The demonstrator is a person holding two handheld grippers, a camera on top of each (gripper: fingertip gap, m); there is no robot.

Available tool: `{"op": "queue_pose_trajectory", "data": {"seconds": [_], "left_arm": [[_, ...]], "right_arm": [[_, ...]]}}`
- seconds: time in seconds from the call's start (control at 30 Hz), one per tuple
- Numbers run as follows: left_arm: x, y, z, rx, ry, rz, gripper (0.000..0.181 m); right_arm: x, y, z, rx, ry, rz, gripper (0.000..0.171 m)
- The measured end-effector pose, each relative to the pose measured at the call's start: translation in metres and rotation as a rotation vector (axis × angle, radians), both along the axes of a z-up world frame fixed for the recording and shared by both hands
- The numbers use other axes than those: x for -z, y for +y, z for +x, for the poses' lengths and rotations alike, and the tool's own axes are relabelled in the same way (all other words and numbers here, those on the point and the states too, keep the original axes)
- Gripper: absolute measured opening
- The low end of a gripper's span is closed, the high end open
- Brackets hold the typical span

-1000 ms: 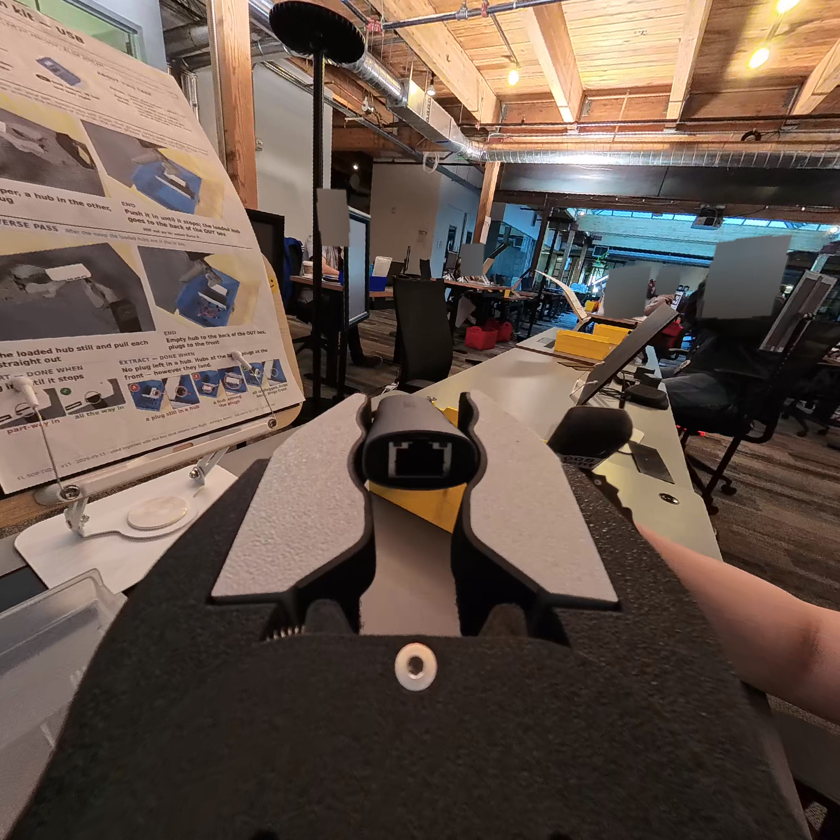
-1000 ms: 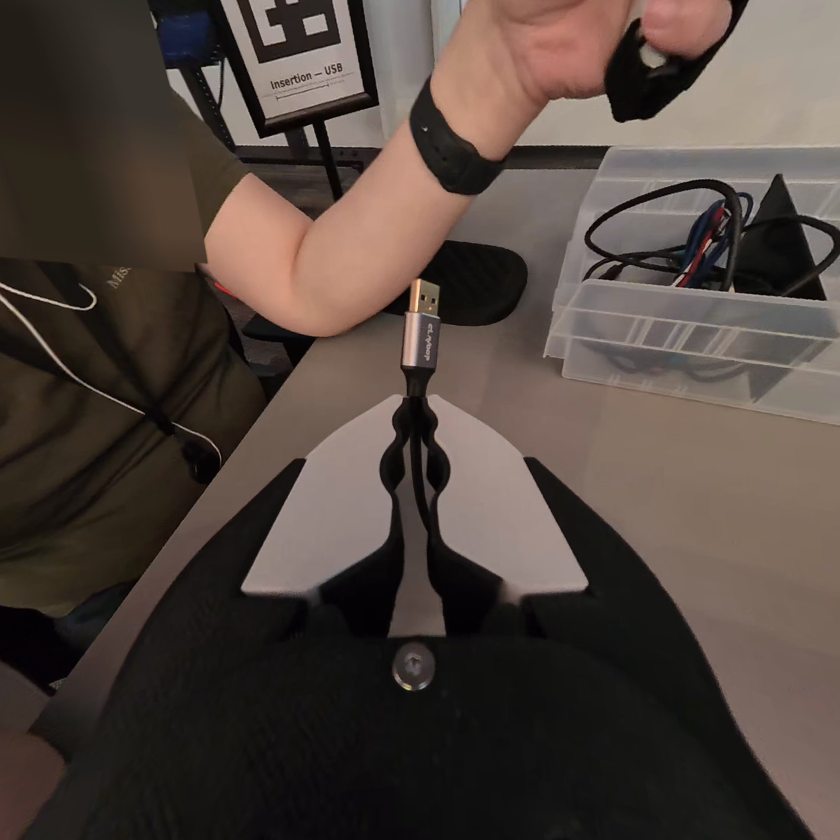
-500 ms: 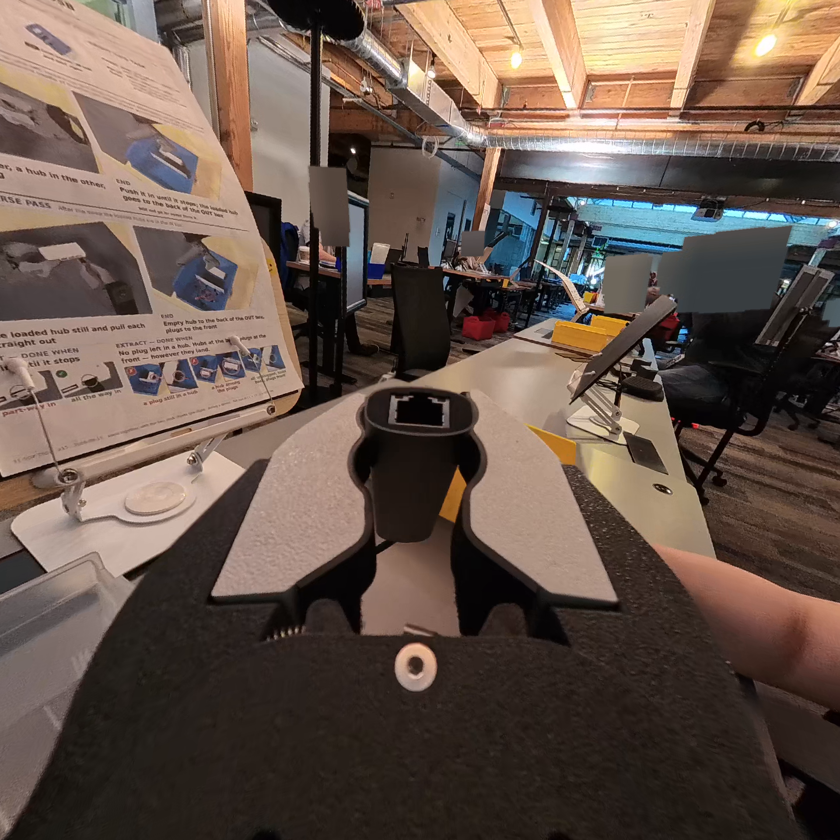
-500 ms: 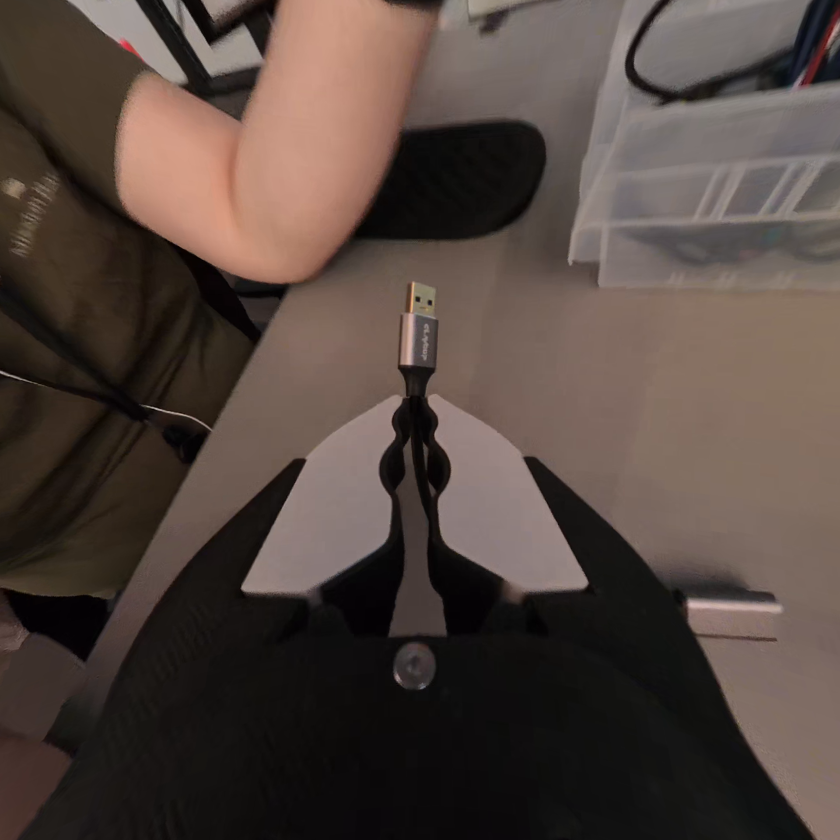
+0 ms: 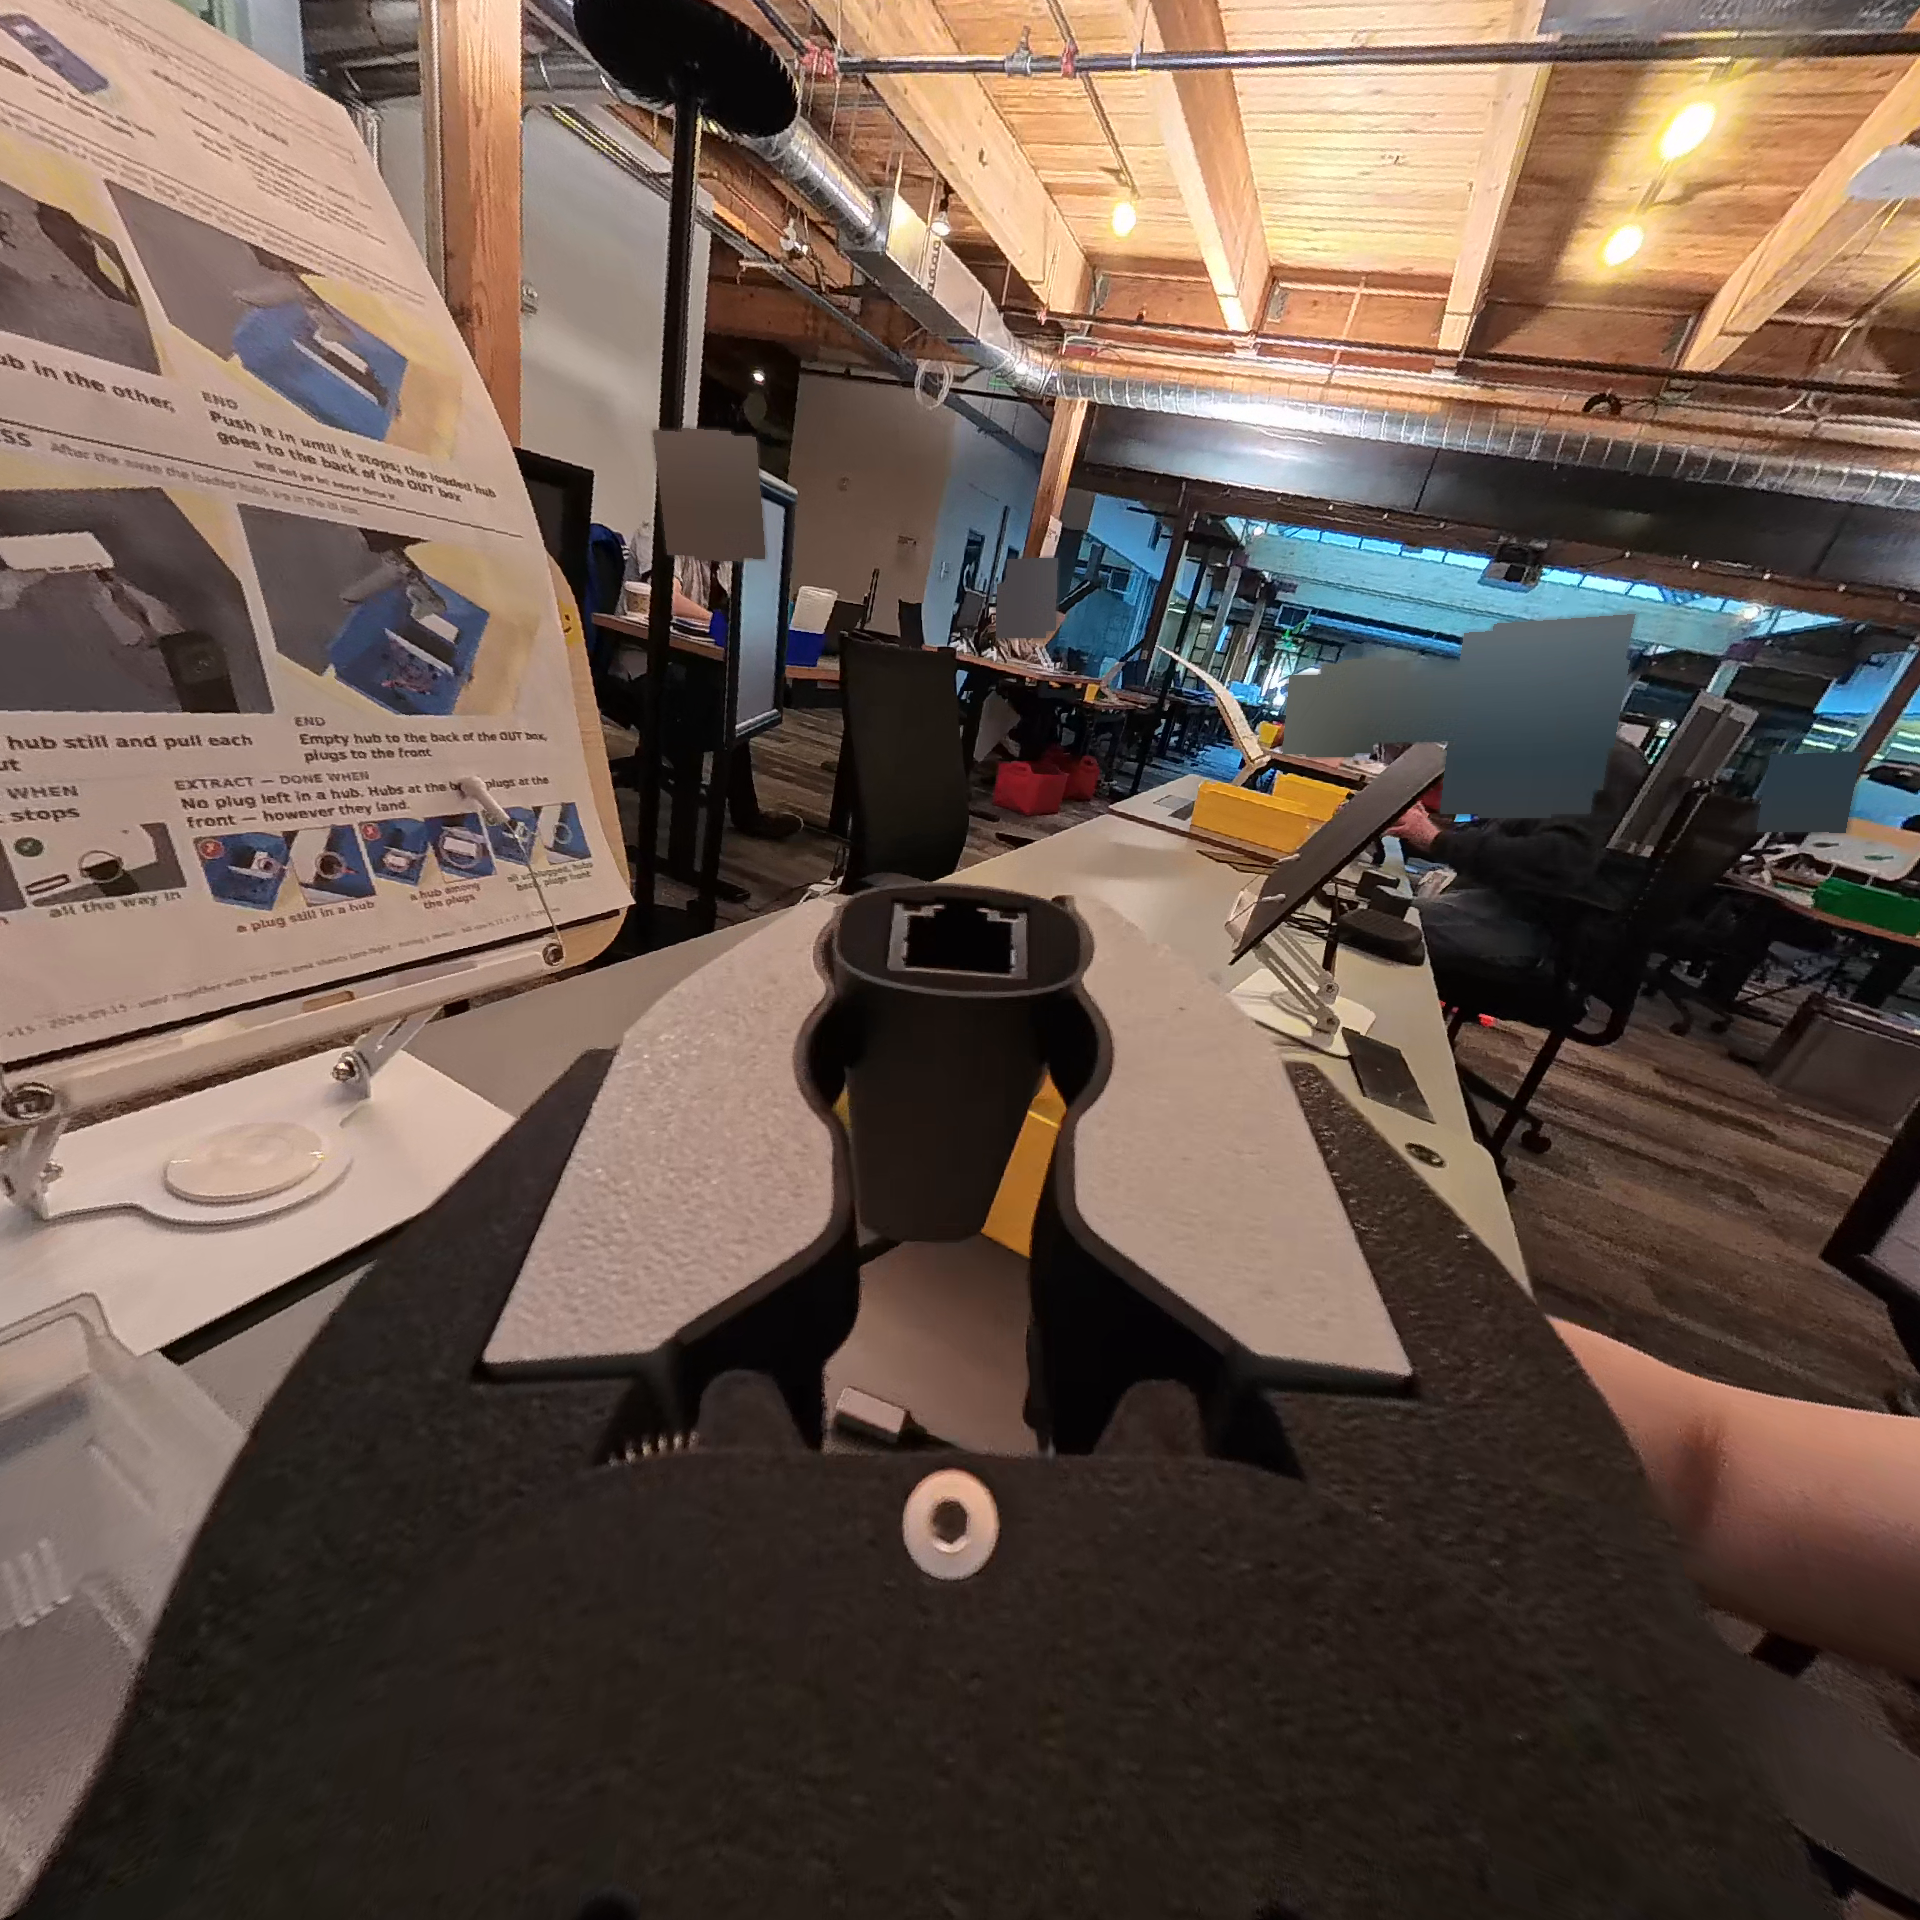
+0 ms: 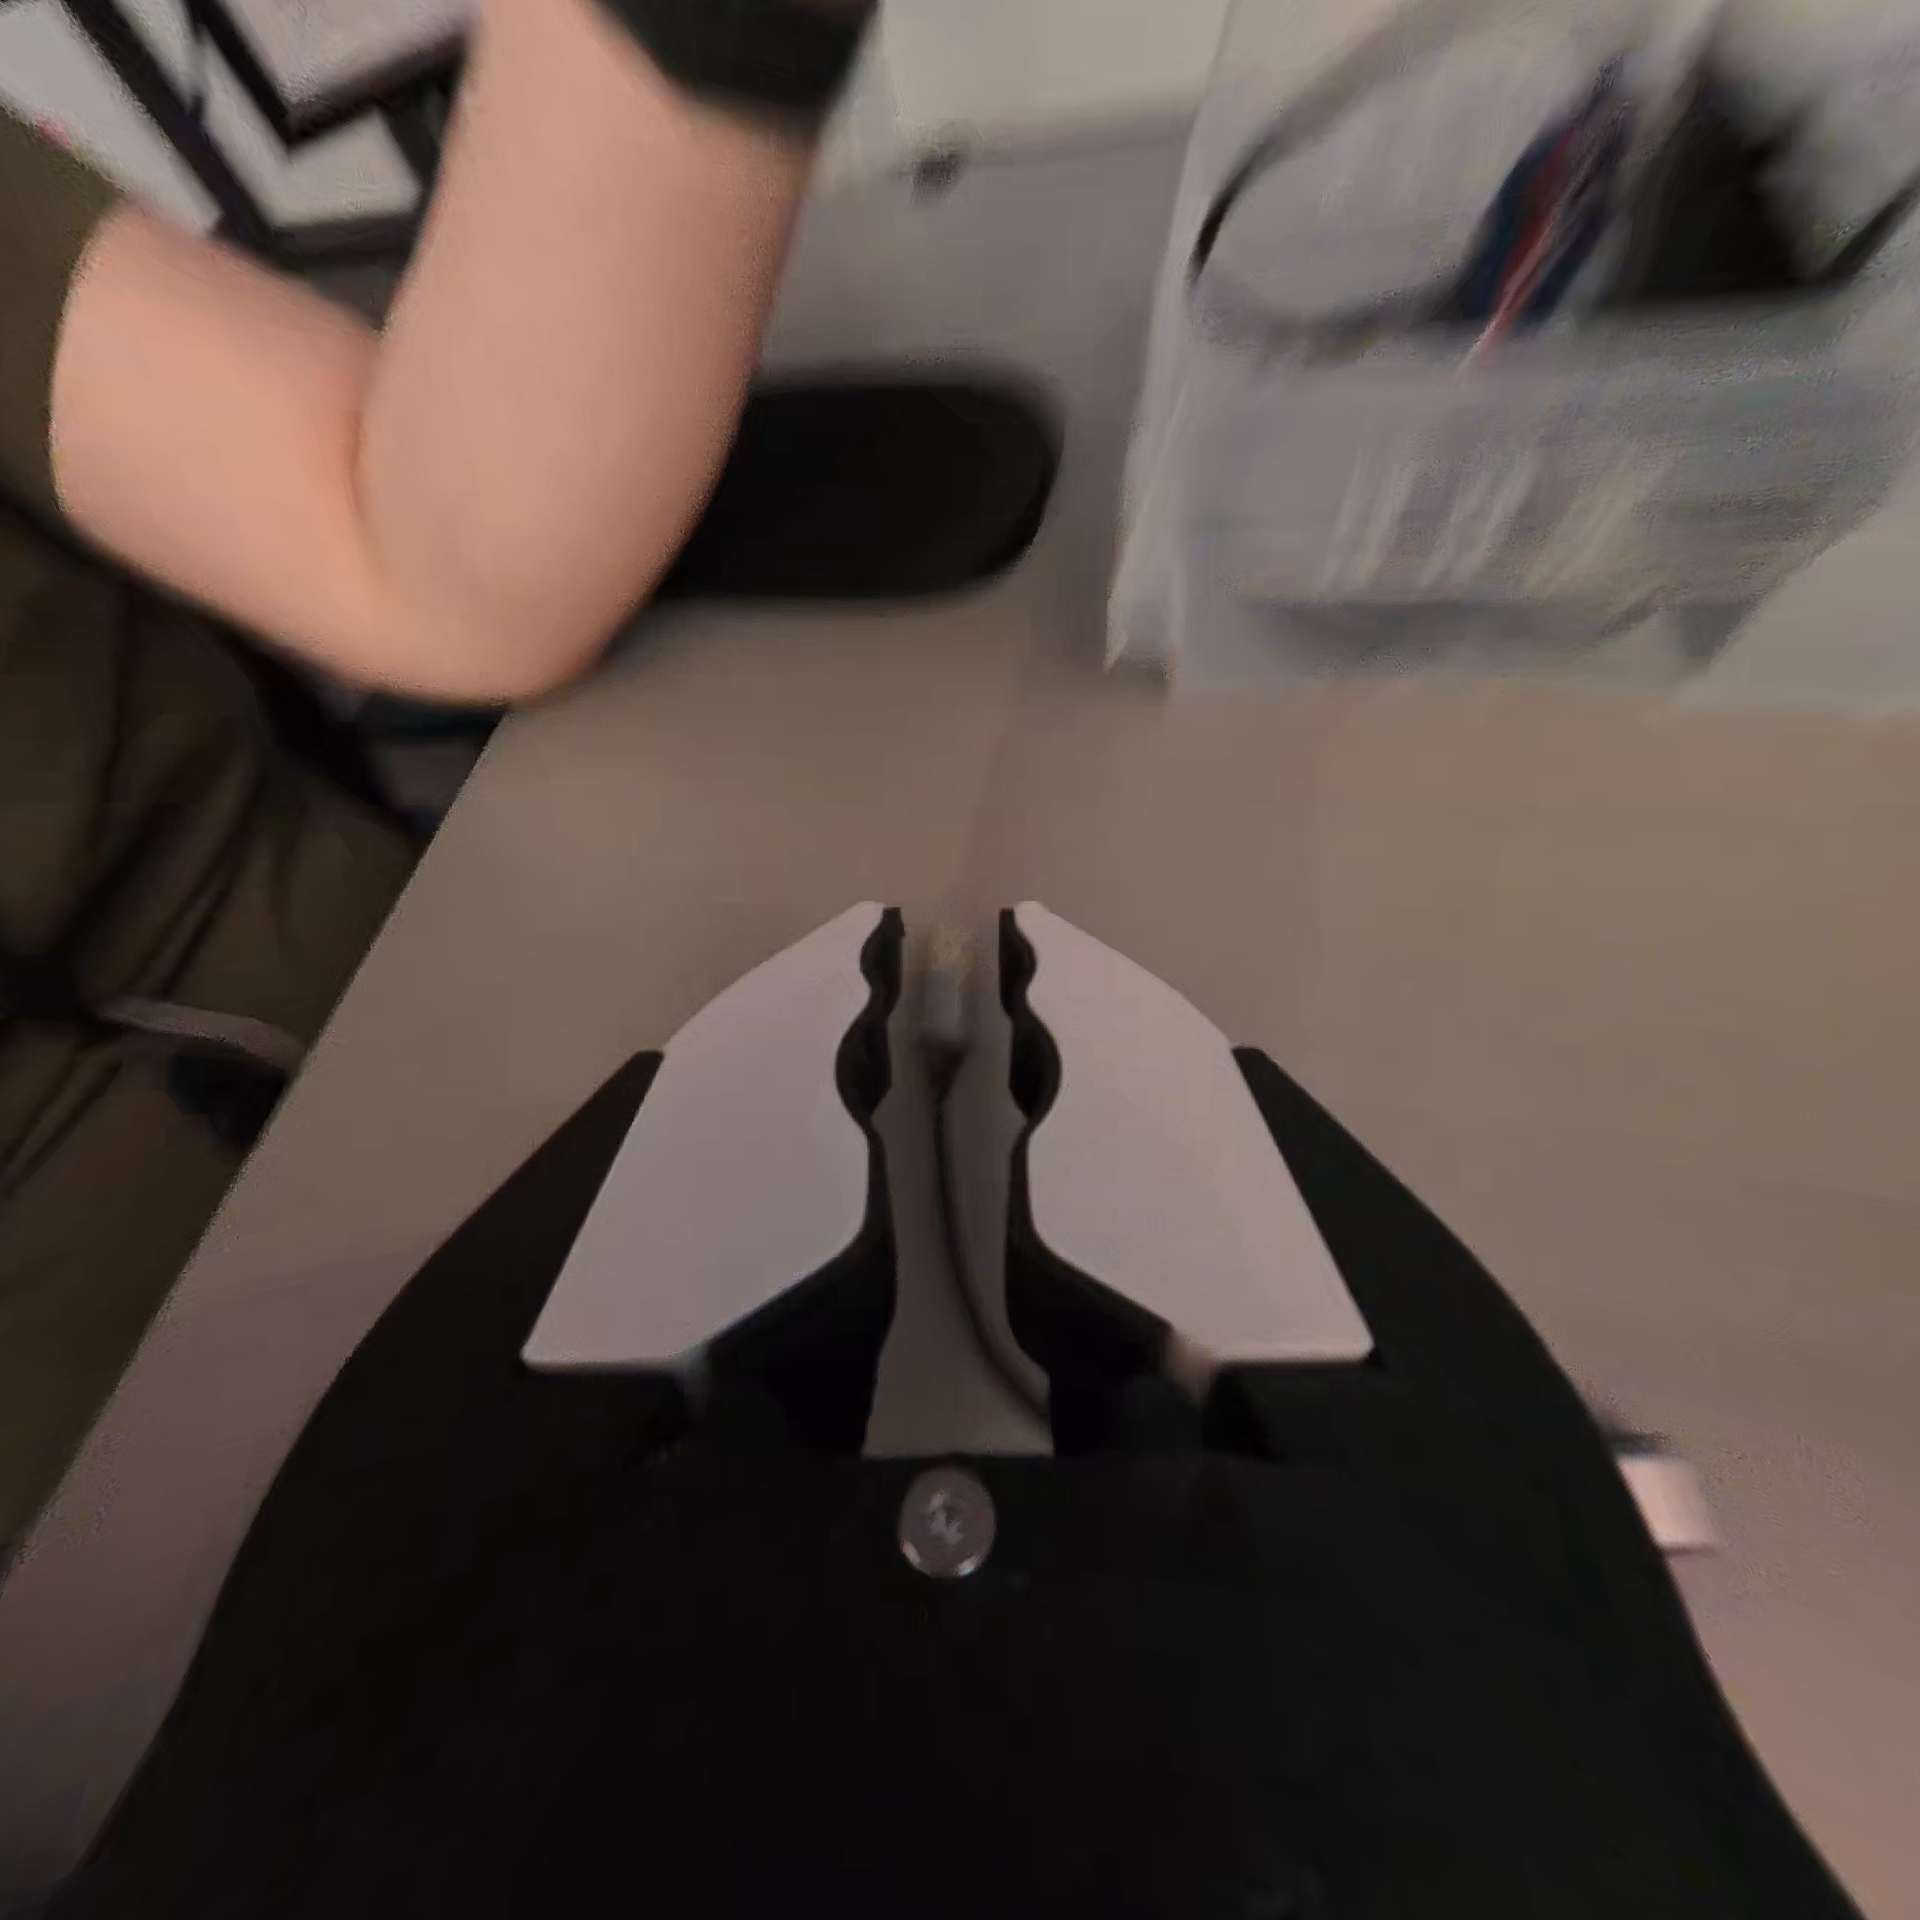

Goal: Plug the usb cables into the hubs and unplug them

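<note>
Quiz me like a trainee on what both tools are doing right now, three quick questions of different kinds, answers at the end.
1. True or false: the left tool grips a dark grey oval-ended hub.
2. Pick one: the right tool has its jaws A) clamped tight together, B) apart with a gap.
3. Fill in: the clear plastic bin holding cables stands on the grey ____.

Key: 1 true; 2 B; 3 table.
</note>
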State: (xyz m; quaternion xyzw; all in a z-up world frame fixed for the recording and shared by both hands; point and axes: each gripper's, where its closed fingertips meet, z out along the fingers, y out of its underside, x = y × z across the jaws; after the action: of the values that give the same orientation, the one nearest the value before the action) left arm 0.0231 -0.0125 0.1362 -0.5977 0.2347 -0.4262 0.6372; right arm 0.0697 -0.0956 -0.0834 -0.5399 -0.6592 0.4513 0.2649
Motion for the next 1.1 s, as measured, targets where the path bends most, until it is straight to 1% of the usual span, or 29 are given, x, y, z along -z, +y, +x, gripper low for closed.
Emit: {"op": "queue_pose_trajectory", "data": {"seconds": [0.03, 0.1, 0.13, 0.17, 0.2, 0.27, 0.33, 0.4, 0.43, 0.5, 0.57, 0.63, 0.67, 0.7, 0.8, 0.9, 1.0, 1.1], "left_arm": [[0.000, 0.000, 0.001, 0.005, -0.007, -0.008, 0.036], [0.000, -0.002, 0.007, 0.030, -0.011, -0.021, 0.036], [0.000, -0.002, 0.009, 0.036, -0.013, -0.026, 0.036], [0.000, -0.002, 0.012, 0.039, -0.011, -0.032, 0.036], [0.001, -0.001, 0.015, 0.041, -0.006, -0.036, 0.036], [0.003, 0.000, 0.021, 0.038, -0.002, -0.049, 0.036], [0.005, 0.000, 0.028, 0.052, 0.011, -0.059, 0.036], [0.007, 0.000, 0.035, 0.058, 0.018, -0.067, 0.036], [0.008, -0.002, 0.039, 0.072, 0.028, -0.066, 0.036], [0.010, -0.006, 0.046, 0.093, 0.052, -0.066, 0.036], [0.010, -0.010, 0.051, 0.113, 0.071, -0.056, 0.036], [0.015, -0.013, 0.054, 0.142, 0.121, -0.059, 0.036], [0.020, -0.014, 0.055, 0.159, 0.161, -0.059, 0.036], [0.026, -0.015, 0.057, 0.177, 0.211, -0.067, 0.036], [0.047, -0.019, 0.063, 0.231, 0.343, -0.094, 0.036], [0.060, -0.025, 0.069, 0.286, 0.425, -0.082, 0.037], [0.064, -0.032, 0.077, 0.335, 0.429, -0.083, 0.040], [0.061, -0.036, 0.080, 0.365, 0.408, -0.072, 0.041]], "right_arm": [[-0.028, 0.014, -0.004, 0.087, 0.133, 0.113, 0.020], [-0.094, 0.048, 0.000, 0.351, 0.395, 0.408, 0.032], [-0.125, 0.053, 0.006, 0.432, 0.522, 0.525, 0.040], [-0.148, 0.054, 0.011, 0.480, 0.613, 0.621, 0.045], [-0.160, 0.055, 0.012, 0.508, 0.645, 0.695, 0.047], [-0.165, 0.061, 0.002, 0.527, 0.628, 0.773, 0.055], [-0.158, 0.069, -0.011, 0.524, 0.609, 0.814, 0.063], [-0.150, 0.077, -0.022, 0.539, 0.600, 0.862, 0.063], [-0.148, 0.082, -0.024, 0.565, 0.592, 0.906, 0.053], [-0.149, 0.083, -0.023, 0.584, 0.610, 1.000, 0.025], [-0.150, 0.082, -0.017, 0.565, 0.611, 1.050, 0.023], [-0.154, 0.088, -0.005, 0.555, 0.569, 1.059, 0.019], [-0.158, 0.091, 0.004, 0.555, 0.554, 1.080, 0.018], [-0.159, 0.090, 0.010, 0.513, 0.530, 1.117, 0.018], [-0.155, 0.090, 0.024, 0.442, 0.419, 1.253, 0.018], [-0.151, 0.087, 0.031, 0.377, 0.374, 1.330, 0.018], [-0.148, 0.085, 0.034, 0.341, 0.316, 1.409, 0.017], [-0.152, 0.082, 0.037, 0.343, 0.311, 1.460, 0.017]]}}
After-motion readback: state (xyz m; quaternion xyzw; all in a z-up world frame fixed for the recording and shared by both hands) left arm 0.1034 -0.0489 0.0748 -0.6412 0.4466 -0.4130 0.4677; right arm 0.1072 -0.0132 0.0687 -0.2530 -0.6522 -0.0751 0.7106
